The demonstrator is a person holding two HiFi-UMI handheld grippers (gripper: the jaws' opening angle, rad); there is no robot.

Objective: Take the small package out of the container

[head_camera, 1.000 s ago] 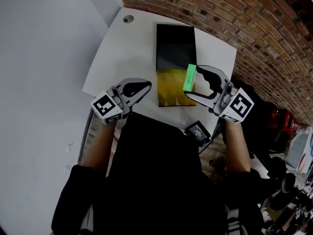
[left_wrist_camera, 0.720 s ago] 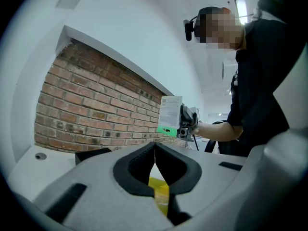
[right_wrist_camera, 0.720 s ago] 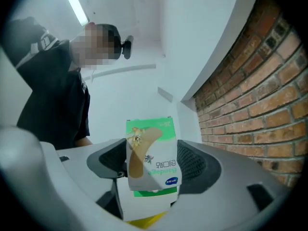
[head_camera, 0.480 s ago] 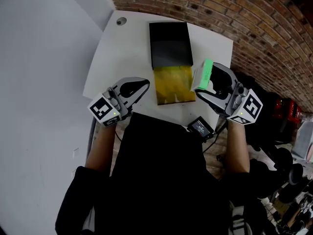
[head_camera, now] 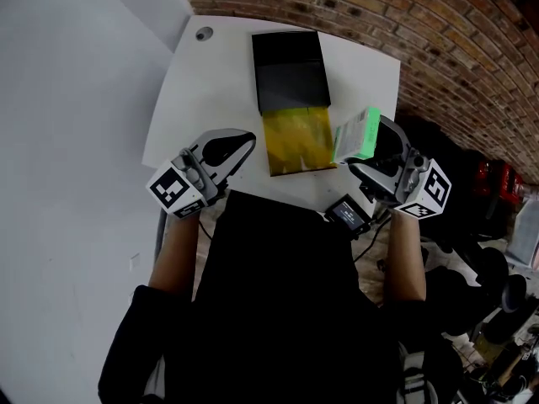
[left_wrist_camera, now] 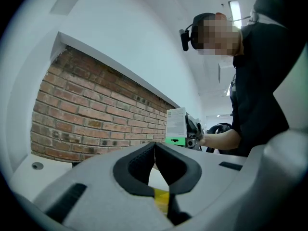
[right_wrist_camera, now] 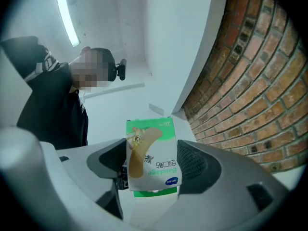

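My right gripper (head_camera: 360, 151) is shut on a small green and white package (head_camera: 356, 135), held up in the air off the table's right side. The right gripper view shows the package (right_wrist_camera: 151, 158) upright between the jaws of that gripper (right_wrist_camera: 151, 170), with a bandage picture on its face. The container (head_camera: 292, 99) lies on the white table (head_camera: 206, 91): a black sleeve with a yellow inner tray (head_camera: 299, 142) drawn out toward me. My left gripper (head_camera: 238, 146) hovers left of the tray, its jaws together and empty. From the left gripper view, the left gripper (left_wrist_camera: 155, 150) points at the package (left_wrist_camera: 176, 126).
A brick wall (head_camera: 438, 49) runs along the far and right sides of the table. A small black device (head_camera: 346, 215) with a cable sits at the near edge by my body. A round grommet (head_camera: 203, 34) marks the table's far left corner.
My right gripper has carried the package from above the yellow tray out to the right and turned its broad face up. The left gripper has stayed beside the tray.
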